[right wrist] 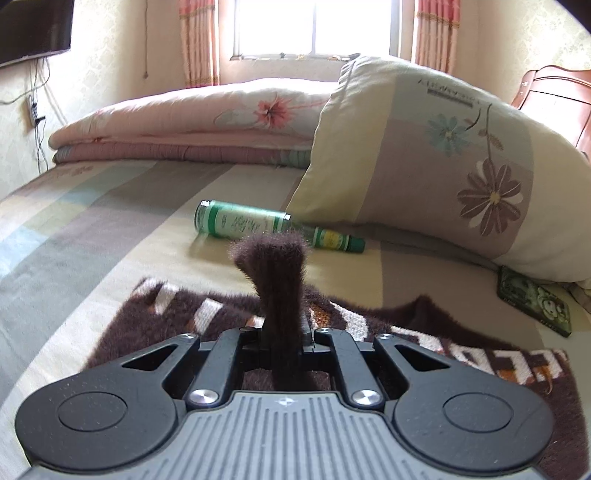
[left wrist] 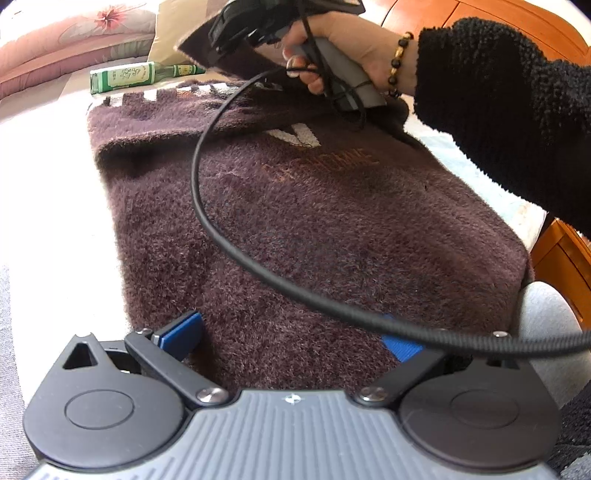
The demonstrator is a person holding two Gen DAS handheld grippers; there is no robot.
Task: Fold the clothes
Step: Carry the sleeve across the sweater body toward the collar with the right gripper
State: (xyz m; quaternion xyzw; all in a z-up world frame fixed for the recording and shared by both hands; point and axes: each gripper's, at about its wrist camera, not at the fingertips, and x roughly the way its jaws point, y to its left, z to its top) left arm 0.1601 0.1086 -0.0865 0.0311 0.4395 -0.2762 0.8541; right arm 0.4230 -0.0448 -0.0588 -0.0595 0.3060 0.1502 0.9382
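Right hand-held gripper (right wrist: 282,338) pinches sweater (right wrist: 273,266) edge.

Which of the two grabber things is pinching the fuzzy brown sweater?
The right gripper: its jaws are shut on a fold of the sweater. The left gripper is open.

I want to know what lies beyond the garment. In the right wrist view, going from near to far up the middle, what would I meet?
right gripper pinching the brown sweater → green bottle → folded pink quilt → window
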